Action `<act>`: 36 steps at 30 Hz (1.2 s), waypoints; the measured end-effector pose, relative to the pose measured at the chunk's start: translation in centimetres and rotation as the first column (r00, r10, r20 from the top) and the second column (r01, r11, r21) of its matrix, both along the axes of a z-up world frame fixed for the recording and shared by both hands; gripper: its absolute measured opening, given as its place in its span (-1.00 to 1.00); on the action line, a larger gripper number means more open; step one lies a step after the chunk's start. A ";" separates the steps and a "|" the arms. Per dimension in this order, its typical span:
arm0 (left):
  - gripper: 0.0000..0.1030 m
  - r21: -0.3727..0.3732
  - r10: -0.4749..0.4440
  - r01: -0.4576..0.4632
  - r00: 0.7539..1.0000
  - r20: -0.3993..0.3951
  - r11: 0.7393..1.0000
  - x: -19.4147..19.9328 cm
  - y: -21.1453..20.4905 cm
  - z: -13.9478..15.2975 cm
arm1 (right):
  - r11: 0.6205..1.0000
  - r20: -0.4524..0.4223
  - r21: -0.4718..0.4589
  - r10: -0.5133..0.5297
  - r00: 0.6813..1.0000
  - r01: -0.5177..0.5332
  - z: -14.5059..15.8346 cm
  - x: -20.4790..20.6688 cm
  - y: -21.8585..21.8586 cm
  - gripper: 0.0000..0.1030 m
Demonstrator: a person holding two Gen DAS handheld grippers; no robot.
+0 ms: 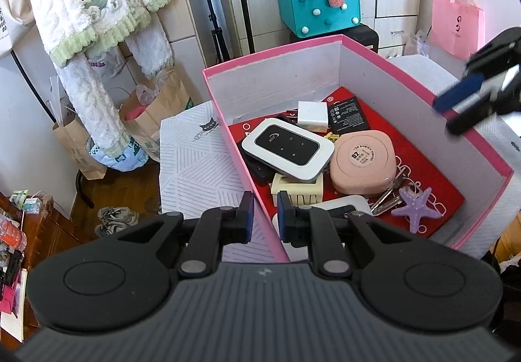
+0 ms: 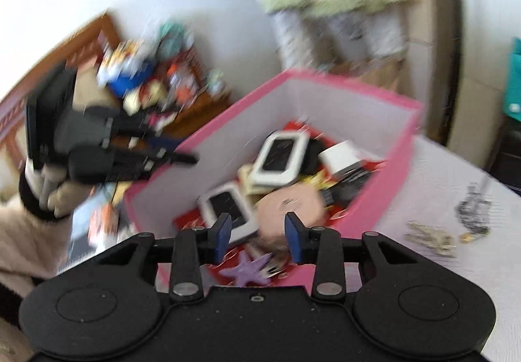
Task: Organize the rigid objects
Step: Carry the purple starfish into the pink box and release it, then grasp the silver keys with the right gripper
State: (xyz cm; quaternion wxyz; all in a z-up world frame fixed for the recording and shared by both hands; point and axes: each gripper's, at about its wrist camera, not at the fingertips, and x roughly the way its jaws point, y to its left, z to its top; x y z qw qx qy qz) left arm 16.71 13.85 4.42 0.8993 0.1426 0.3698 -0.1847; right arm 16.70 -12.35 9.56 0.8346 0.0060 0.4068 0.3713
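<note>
A pink box with white inner walls stands on the table. In it lie a white-and-black pocket router, a pink round case, a white charger, a black battery, keys and a purple starfish. My left gripper is shut on the box's near wall at its corner. My right gripper hovers open over the box, above the starfish, with nothing between its pads. The right wrist view is blurred. A bunch of keys and a dark trinket lie outside the box.
The table wears a white patterned cloth. Behind the box stand a teal felt bag and a pink paper bag. Fleece clothes hang at the left over paper bags and shoes on the floor.
</note>
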 end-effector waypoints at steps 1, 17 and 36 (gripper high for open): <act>-0.73 0.001 0.000 0.000 1.000 0.000 1.000 0.0 0.0 0.0 | 0.999 0.013 0.012 -0.030 0.999 0.030 0.2 -0.1 -0.9 -0.16; -0.73 -0.008 0.017 -0.017 1.000 -0.007 1.000 0.0 0.0 0.0 | 0.917 0.077 -0.062 -0.390 0.918 0.394 -5.5 3.6 -11.4 -0.10; -0.73 -0.004 0.013 -0.013 1.000 -0.006 1.000 0.0 0.0 -0.1 | 0.938 0.100 -0.134 -0.309 0.946 0.320 -10.3 7.2 -8.3 -0.92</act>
